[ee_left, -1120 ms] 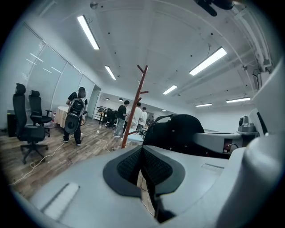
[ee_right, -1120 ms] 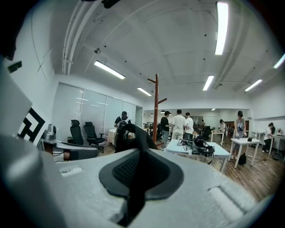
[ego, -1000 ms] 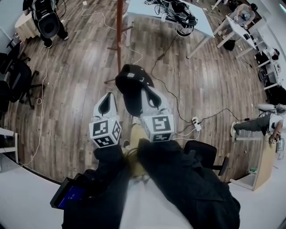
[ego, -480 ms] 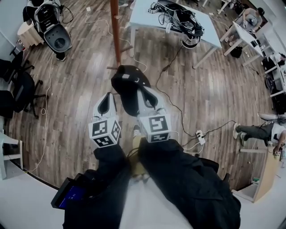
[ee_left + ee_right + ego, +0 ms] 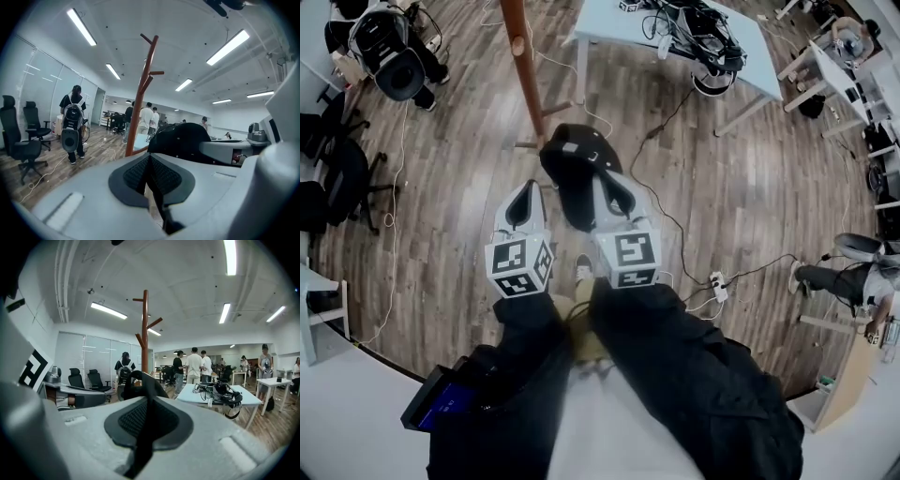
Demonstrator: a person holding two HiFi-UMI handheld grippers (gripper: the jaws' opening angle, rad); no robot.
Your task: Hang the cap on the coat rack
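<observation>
Right gripper view: right gripper jaws clamp the cap; left gripper jaws together beside it

Both arms reach forward and down side by side, the left sleeve close against the right sleeve. The left tongs point ahead, jaws pressed together with nothing between them. The right tongs, just beside them and level with them, are clamped on a fold of the black cap, jaws nearly together.
</observation>
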